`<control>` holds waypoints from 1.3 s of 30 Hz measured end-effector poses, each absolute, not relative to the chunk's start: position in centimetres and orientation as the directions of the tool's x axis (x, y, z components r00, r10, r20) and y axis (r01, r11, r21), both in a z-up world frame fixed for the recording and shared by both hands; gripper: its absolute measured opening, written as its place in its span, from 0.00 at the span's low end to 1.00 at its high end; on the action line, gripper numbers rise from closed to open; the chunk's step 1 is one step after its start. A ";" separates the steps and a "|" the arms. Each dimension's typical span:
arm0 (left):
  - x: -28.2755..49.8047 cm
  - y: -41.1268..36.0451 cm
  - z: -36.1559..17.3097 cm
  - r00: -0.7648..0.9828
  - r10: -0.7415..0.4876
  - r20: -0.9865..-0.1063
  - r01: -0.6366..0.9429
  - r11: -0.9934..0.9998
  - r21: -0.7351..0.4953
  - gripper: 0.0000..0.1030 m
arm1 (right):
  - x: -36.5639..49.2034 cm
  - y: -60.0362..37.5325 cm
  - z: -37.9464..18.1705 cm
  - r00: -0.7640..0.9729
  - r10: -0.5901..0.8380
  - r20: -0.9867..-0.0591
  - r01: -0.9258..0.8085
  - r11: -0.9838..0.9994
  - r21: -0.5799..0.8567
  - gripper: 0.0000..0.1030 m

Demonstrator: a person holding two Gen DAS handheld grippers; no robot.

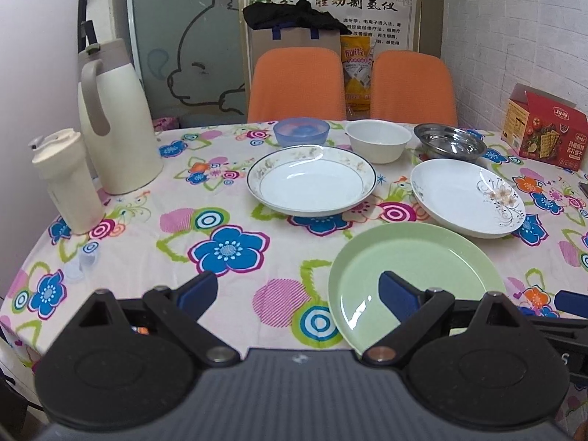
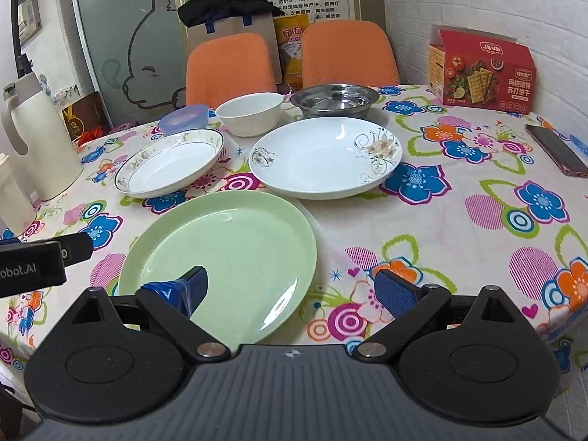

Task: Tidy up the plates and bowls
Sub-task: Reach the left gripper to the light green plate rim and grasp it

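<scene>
Six dishes sit on the flowered tablecloth (image 1: 228,220), seen first from the left wrist. Nearest is the green plate (image 1: 415,275), with the rimmed white plate (image 1: 310,183) behind it to the left and the flower-painted plate (image 1: 466,194) behind it to the right, each apart from the others. Along the far edge stand the blue bowl (image 1: 300,131), the white bowl (image 1: 378,139) and the steel bowl (image 1: 450,141), side by side. The left gripper (image 1: 298,292) hovers over the near edge with its jaws spread wide and nothing between them; its right finger hangs above the green plate's near rim. A cream jug (image 1: 117,117) and a cream tumbler (image 1: 68,180) stand at the far left, a red cracker box (image 1: 544,128) at the far right.

From the right wrist, the right gripper (image 2: 292,288) is likewise spread and empty, its left finger over the green plate (image 2: 220,257), though whether it touches the plate is hard to judge. The flower-painted plate (image 2: 327,156) lies just beyond, the steel bowl (image 2: 336,100) behind that. A dark phone (image 2: 556,150) lies toward the right edge of the table.
</scene>
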State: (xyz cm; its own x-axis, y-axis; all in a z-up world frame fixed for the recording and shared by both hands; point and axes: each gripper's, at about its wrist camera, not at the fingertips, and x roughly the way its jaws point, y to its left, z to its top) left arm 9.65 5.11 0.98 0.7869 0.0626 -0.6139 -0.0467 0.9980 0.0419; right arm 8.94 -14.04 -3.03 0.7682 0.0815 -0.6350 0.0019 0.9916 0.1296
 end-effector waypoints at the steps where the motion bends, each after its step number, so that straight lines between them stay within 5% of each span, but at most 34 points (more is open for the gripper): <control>1: 10.0 5.4 0.8 0.779 0.064 -0.623 -0.046 0.998 0.044 0.91 | 9.4 -14.0 -3.0 0.764 0.079 -0.640 -0.001 0.993 0.121 0.83; 16: 14.8 6.7 -3.2 0.657 -0.041 -0.753 0.011 0.999 -0.045 0.91 | 14.6 -13.4 -6.0 0.678 0.068 -0.732 -0.041 0.998 0.055 0.83; 39: 17.7 5.4 -5.5 0.631 -0.065 -0.773 0.054 0.998 -0.040 0.91 | 14.9 -13.1 -6.5 0.694 0.168 -0.700 -0.193 0.980 0.044 0.84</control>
State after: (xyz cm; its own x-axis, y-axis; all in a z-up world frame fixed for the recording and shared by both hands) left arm 17.70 5.39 -5.49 0.6309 -0.0652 -0.7731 0.0541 0.9977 -0.0400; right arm 14.89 -13.12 -6.53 0.6943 0.1683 -0.6997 -0.1933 0.9801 0.0439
